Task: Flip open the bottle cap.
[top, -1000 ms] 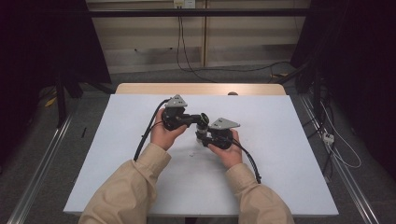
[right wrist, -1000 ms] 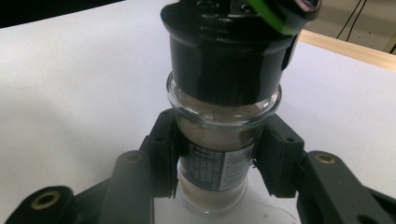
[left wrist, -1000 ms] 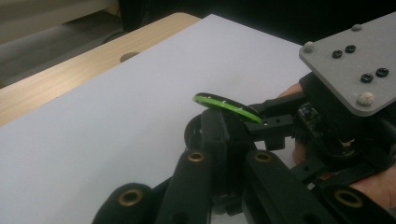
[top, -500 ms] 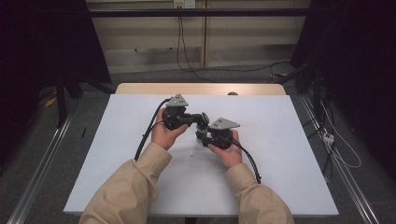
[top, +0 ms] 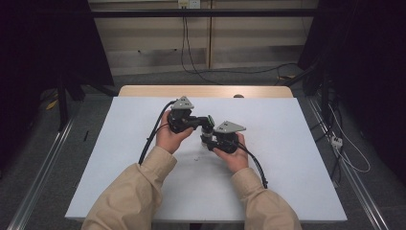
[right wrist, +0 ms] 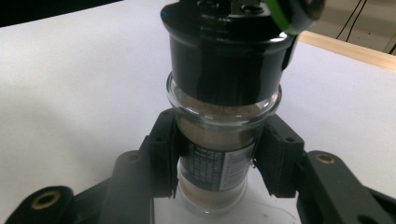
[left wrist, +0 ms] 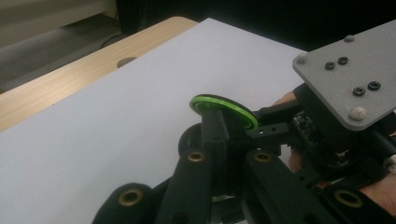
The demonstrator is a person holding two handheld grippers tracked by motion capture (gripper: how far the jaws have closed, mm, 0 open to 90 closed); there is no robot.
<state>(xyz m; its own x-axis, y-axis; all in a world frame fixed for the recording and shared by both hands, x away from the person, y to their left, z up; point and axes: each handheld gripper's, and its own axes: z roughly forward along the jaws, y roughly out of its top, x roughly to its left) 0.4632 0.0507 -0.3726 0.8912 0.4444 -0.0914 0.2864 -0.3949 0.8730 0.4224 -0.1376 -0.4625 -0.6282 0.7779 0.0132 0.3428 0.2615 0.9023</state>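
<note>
A small glass jar of pale powder, with a dark label and a tall black top, stands on the white table at its middle. My right gripper is shut on the jar's glass body, one pad on each side. A flat green cap sits at the top of the jar, and my left gripper is shut on its edge from the left. In the high view, the left gripper and right gripper meet at the jar.
A strip of bare wood with a round hole runs along the table's far edge. Black cables trail from both grippers across the table. Metal rails and floor cables flank the table.
</note>
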